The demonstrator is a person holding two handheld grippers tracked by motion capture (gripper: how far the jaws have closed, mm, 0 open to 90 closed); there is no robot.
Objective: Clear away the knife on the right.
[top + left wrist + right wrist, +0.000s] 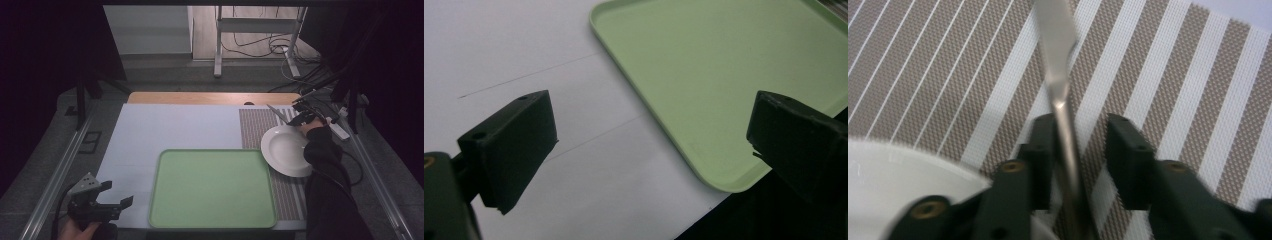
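Black jaws astride knife (pixel 1060 90) handle; high view's tray (pixel 212 220) beyond.

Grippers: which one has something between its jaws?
The right gripper, beside the white plate: a metal knife lies between its jaws. The left gripper has nothing between its jaws.

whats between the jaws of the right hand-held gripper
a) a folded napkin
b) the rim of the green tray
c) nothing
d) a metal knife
d) In the right gripper view a metal knife runs up from between the jaws of the right hand-held gripper, over the striped placemat and beside the white plate; a gap shows on one side of it, so a firm clamp cannot be told.
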